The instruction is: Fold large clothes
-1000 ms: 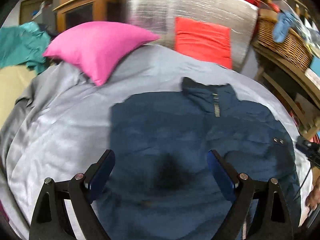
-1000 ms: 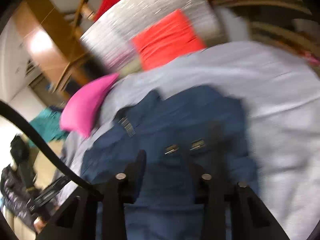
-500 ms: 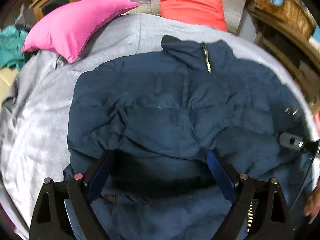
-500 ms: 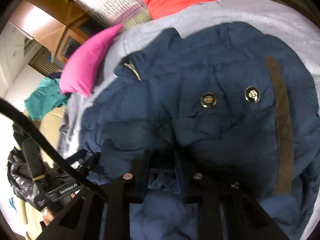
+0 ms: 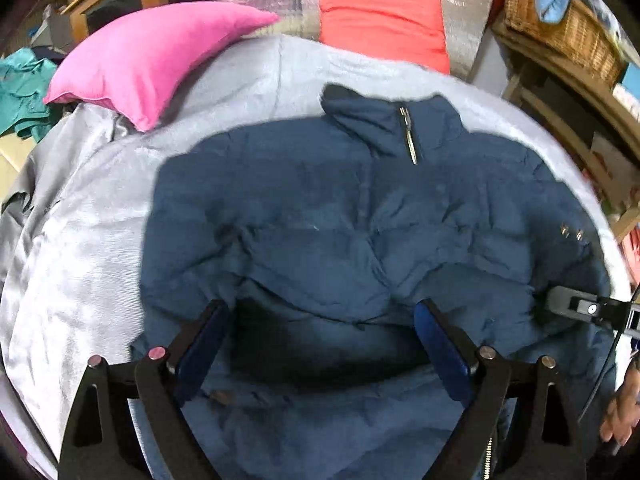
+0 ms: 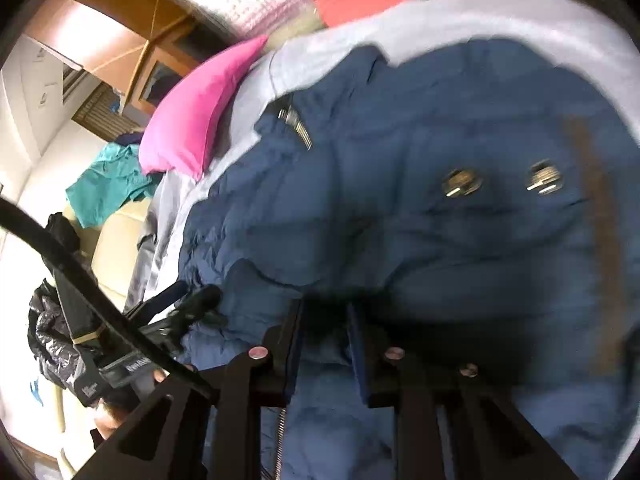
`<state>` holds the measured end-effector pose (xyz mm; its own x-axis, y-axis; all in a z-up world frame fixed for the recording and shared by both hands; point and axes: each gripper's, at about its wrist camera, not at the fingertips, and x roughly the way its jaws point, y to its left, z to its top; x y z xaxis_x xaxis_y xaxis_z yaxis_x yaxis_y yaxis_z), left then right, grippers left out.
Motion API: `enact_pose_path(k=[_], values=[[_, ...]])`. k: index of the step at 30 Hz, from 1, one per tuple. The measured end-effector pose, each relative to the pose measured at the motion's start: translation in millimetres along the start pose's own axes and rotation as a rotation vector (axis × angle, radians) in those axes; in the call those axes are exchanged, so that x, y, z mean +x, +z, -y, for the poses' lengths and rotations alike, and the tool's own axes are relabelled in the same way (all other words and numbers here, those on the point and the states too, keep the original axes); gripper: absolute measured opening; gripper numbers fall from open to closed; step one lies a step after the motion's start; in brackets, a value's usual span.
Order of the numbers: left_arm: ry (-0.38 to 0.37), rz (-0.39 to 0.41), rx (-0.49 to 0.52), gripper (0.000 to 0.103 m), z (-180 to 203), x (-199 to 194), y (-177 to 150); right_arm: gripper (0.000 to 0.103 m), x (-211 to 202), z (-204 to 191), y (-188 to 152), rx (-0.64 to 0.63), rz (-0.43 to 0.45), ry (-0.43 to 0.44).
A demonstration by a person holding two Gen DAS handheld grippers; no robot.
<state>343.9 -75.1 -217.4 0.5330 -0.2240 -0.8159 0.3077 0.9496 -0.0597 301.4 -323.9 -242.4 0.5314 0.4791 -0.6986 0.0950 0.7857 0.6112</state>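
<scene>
Navy jacket (image 5: 360, 232) lies flat on grey bedspread (image 5: 80, 240), bottom hem cut off by frame. Left gripper (image 5: 320, 344) spread wide over it. Right gripper (image 6: 324, 344) closing on a dark fold; contact lost in shadow, right view blurry.

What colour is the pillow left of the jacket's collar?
Bright pink pillow; clearest in the left wrist view.

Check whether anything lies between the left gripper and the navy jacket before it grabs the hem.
Nothing visible does. The left gripper stands wide open right over the navy jacket, with only jacket fabric between its fingers. The pink pillow sits off at the far left on the grey bedspread, clear of the jacket.
</scene>
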Motion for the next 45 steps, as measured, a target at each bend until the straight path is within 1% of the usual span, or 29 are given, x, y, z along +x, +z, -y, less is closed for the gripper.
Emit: enact_pose_path(k=[2, 4, 5, 6, 7, 8, 10, 11, 13, 14, 15, 17, 20, 22, 23, 25, 26, 27, 28, 30, 31, 33, 35, 36, 38, 41, 43, 45], values=[[0.034, 0.028, -0.013, 0.094, -10.6, -11.1, -0.6, 0.027, -14.7, 9.6, 2.0, 0.006, 0.01, -0.023], [0.083, 0.032, -0.032, 0.094, -23.5, -13.6, -1.6, 0.027, -24.3, 23.2, 2.0, 0.031, 0.001, -0.04], [0.11, 0.009, -0.037, 0.094, -29.8, -9.1, -3.1, 0.026, -21.5, 30.1, 0.3, 0.045, -0.027, -0.058], [0.139, -0.047, -0.036, 0.094, -35.5, 2.4, -6.0, 0.026, -14.8, 37.1, -0.6, 0.064, -0.061, -0.062], [0.129, -0.088, -0.04, 0.094, -43.4, 14.6, -9.0, 0.024, -10.5, 40.1, 0.1, 0.077, -0.078, -0.056], [0.111, -0.1, -0.055, 0.094, -47.5, 18.3, -11.1, 0.024, -10.1, 40.3, -0.2, 0.074, -0.08, -0.052], [0.093, -0.095, -0.077, 0.094, -52.1, 13.9, -9.6, 0.025, -20.4, 37.5, 1.6, 0.051, -0.081, -0.039], [0.092, -0.081, -0.074, 0.094, -52.7, 8.7, -9.2, 0.027, -31.8, 39.4, 3.4, 0.064, -0.054, -0.016], [0.088, -0.026, -0.076, 0.094, -55.5, -7.2, -8.2, 0.027, -51.7, 47.6, 7.9, 0.09, 0.014, 0.0], [0.082, -0.002, -0.08, 0.094, -56.4, -13.6, -6.7, 0.027, -63.5, 51.7, 13.3, 0.1, 0.07, -0.008], [0.078, 0.014, -0.085, 0.094, -58.0, -18.5, -5.1, 0.027, -70.2, 55.3, 15.8, 0.108, 0.102, -0.017], [0.09, 0.032, -0.096, 0.094, -61.7, -22.8, -3.4, 0.028, -79.5, 69.3, 28.2, 0.171, 0.179, -0.039], [0.148, 0.011, -0.124, 0.094, -70.3, -14.4, -2.8, 0.028, -74.5, 81.9, 45.9, 0.223, 0.208, -0.037], [0.157, -0.008, -0.141, 0.094, -73.7, -9.5, -2.8, 0.028, -66.5, 82.4, 55.4, 0.233, 0.21, -0.028], [0.163, -0.014, -0.14, 0.094, -73.7, -8.3, -5.2, 0.028, -58.7, 83.3, 60.2, 0.239, 0.195, -0.029], [0.197, -0.044, -0.115, 0.094, -70.6, -0.7, -8.7, 0.027, -48.3, 82.7, 61.7, 0.24, 0.186, -0.062], [0.206, -0.07, -0.097, 0.094, -66.7, 9.0, -8.4, 0.026, -39.8, 85.1, 64.2, 0.239, 0.19, -0.1], [0.203, -0.099, -0.08, 0.094, -65.1, 16.0, -11.2, 0.026, -32.1, 91.2, 65.1, 0.244, 0.18, -0.122], [0.201, -0.105, -0.078, 0.094, -65.1, 16.5, -12.4, 0.026, -23.0, 96.7, 64.9, 0.265, 0.156, -0.125], [0.201, -0.094, -0.075, 0.094, -64.8, 11.9, -12.9, 0.026, -26.4, 97.1, 64.0, 0.278, 0.163, -0.122], [0.196, -0.083, -0.069, 0.094, -64.9, 6.3, -13.5, 0.028, -33.8, 91.9, 62.3, 0.266, 0.171, -0.12], [0.181, -0.048, -0.068, 0.094, -64.5, -6.7, -14.8, 0.028, -52.8, 84.0, 58.2, 0.248, 0.21, -0.073], [0.159, -0.006, -0.066, 0.094, -63.6, -19.5, -15.1, 0.028, -72.4, 72.6, 44.9, 0.217, 0.225, -0.03], [0.151, 0.01, -0.059, 0.094, -63.4, -25.8, -16.7, 0.028, -77.0, 66.9, 41.0, 0.201, 0.221, -0.02], [0.163, 0.013, -0.046, 0.094, -63.4, -30.4, -20.4, 0.028, -82.0, 53.5, 23.6, 0.157, 0.194, -0.014], [0.2, -0.036, -0.035, 0.094, -65.8, -24.3, -27.9, 0.028, -71.3, 38.9, 5.3, 0.113, 0.125, -0.033], [0.209, -0.083, -0.032, 0.094, -70.8, -13.0, -33.1, 0.027, -58.5, 37.6, -8.0, 0.098, 0.085, -0.086], [0.183, -0.118, -0.046, 0.095, -75.9, -1.2, -36.6, 0.027, -35.7, 44.5, -17.7, 0.117, 0.013, -0.148]])
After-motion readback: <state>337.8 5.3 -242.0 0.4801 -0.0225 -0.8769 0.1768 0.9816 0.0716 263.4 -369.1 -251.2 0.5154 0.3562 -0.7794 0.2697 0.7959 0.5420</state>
